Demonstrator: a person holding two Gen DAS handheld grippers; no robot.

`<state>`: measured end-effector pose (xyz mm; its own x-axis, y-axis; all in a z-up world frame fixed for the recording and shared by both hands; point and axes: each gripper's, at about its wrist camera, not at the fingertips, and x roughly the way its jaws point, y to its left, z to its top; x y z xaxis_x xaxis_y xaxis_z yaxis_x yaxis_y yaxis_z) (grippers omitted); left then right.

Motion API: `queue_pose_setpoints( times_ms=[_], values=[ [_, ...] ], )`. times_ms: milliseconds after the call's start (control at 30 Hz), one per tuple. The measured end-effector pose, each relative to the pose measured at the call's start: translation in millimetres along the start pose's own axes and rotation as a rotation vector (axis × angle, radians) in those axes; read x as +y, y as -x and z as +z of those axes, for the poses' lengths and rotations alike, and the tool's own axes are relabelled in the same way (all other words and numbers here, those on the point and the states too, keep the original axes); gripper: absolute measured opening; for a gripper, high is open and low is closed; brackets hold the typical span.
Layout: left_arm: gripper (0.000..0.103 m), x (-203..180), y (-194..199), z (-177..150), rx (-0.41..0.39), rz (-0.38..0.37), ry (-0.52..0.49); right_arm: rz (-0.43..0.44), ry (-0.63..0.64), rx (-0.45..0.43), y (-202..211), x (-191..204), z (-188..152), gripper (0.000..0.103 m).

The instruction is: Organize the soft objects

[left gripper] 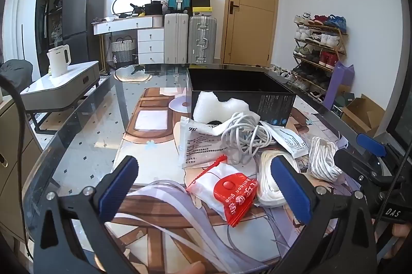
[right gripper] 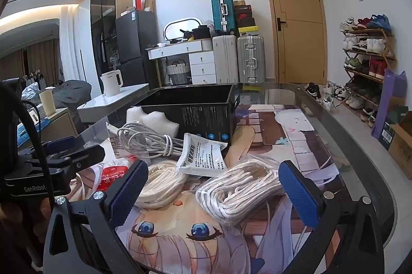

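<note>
White rope bundles [right gripper: 242, 193]: two; sachets [right gripper: 202, 155]: two; black box [right gripper: 203, 114]: one.

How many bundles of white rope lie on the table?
2. One rope bundle lies between the open right gripper's fingers. The other rope bundle lies to its left, beside the red packet. More may hide under the pile.
</note>
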<state>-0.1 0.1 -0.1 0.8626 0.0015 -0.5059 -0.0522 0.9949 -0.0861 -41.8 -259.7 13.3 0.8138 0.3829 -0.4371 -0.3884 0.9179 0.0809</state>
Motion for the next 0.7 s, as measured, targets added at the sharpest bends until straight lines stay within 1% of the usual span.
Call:
queue_pose_setpoints(
  times_ms=[33, 267, 300, 500, 533, 700],
  values=[
    [0.103, 0.2, 0.1, 0.0, -0.001, -0.003, 0.002, 0.000, -0.007, -0.020, 0.8, -0.5, -0.2, 0.103],
    [0.103, 0.9, 1.7, -0.5, -0.002, -0.004, -0.012, -0.004, -0.004, -0.014, 3.7, 1.5, -1.2, 0.103],
    [0.103, 1.3, 2.2, -0.7, -0.003, -0.004, -0.014, -0.007, -0.015, -0.006, -2.9, -3.0, -0.6, 0.103],
    [0.103, -0.1, 1.7, -0.8, 0.000, 0.003, -0.007, -0.012, -0.011, 0.005, -1.3, -4.3, -1.4, 0.103],
    [0.103, 0.5, 2.2, -0.9, -0.001, 0.003, -0.008, -0.012, -0.008, 0.005, -9.8, -4.0, -4.9, 0.103],
    [0.103, 1.1, -2.4, -0.7, 0.004, 0.014, -0.015, -0.011, 0.004, 0.007, -5.2, 1.3, -3.3, 0.103]
  ],
)
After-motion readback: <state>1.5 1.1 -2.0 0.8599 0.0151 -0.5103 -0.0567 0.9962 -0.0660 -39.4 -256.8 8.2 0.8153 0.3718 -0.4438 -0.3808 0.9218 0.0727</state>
